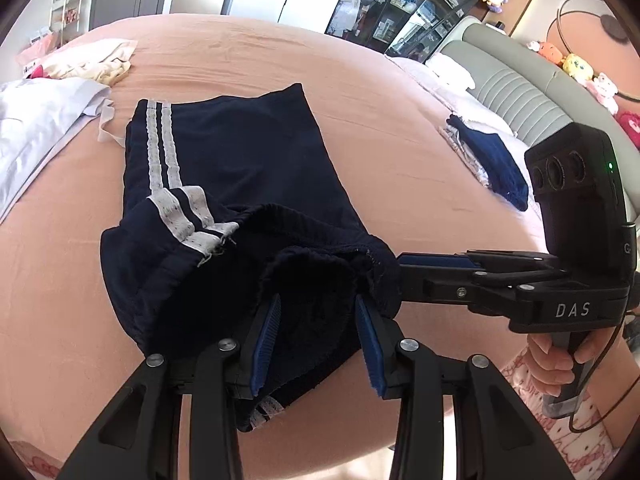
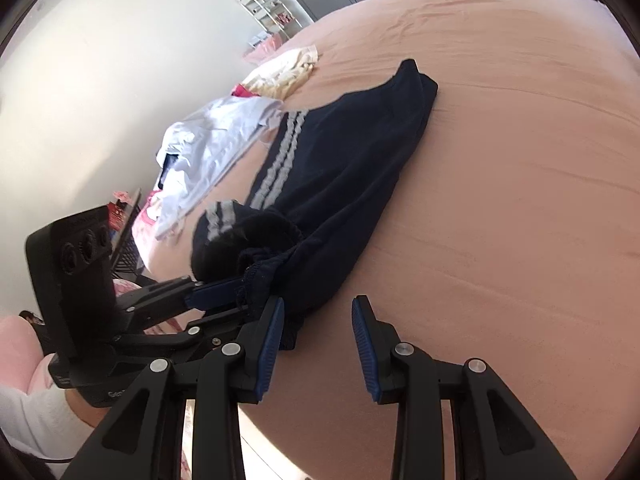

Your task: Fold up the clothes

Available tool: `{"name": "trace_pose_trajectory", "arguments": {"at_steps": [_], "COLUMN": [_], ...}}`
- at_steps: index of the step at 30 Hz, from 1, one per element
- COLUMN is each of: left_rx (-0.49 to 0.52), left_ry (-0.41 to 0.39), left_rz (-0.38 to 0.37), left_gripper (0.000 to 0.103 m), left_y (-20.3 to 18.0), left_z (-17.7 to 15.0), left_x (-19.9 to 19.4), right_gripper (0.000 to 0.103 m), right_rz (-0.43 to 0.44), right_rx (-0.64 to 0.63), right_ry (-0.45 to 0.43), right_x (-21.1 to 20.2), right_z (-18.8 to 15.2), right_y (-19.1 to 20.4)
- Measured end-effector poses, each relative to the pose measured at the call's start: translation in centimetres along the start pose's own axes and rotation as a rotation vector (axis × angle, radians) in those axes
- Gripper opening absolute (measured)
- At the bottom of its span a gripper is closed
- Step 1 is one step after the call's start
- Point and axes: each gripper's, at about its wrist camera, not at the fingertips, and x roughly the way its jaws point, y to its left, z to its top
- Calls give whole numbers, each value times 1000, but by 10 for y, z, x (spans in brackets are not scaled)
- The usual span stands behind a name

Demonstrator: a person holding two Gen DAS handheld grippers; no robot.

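Note:
Dark navy shorts [image 1: 240,184] with two white side stripes lie on the pink bed sheet [image 1: 400,152], waistband end bunched and folded toward me. They also show in the right wrist view [image 2: 340,184]. My left gripper [image 1: 318,320] is open, its blue pads straddling the bunched waistband fabric. My right gripper [image 2: 318,322] is open beside the shorts' near edge, left pad touching the cloth. In the left wrist view the right gripper [image 1: 400,268] comes in from the right at the waistband.
A white garment [image 1: 36,128] and a cream garment [image 1: 96,62] lie at the bed's far left. Folded navy clothes [image 1: 492,160] sit at the right near pillows and the grey headboard [image 1: 520,88]. A shelf rack [image 2: 268,8] stands beyond the bed.

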Motion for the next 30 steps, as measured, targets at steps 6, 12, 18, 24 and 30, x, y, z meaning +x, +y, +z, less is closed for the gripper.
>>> {"name": "trace_pose_trajectory", "arguments": {"at_steps": [6, 12, 18, 24, 30], "left_rx": [-12, 47, 25, 41, 141], "left_ry": [63, 75, 62, 35, 81], "left_rz": [-21, 1, -2, 133, 202], "left_gripper": [36, 36, 36, 36, 36], "left_y": [-4, -16, -14, -19, -30], "left_z": [6, 5, -1, -1, -3], "left_x": [23, 21, -1, -15, 9], "right_gripper": [34, 35, 35, 35, 35], "right_rz": [-43, -61, -111, -139, -205], "right_rx": [-103, -156, 29, -3, -13], "right_ry": [-15, -31, -71, -71, -48], "right_x": [-4, -20, -26, -24, -14], "right_z": [-2, -12, 1, 3, 4], "right_y": [24, 32, -2, 0, -1]}}
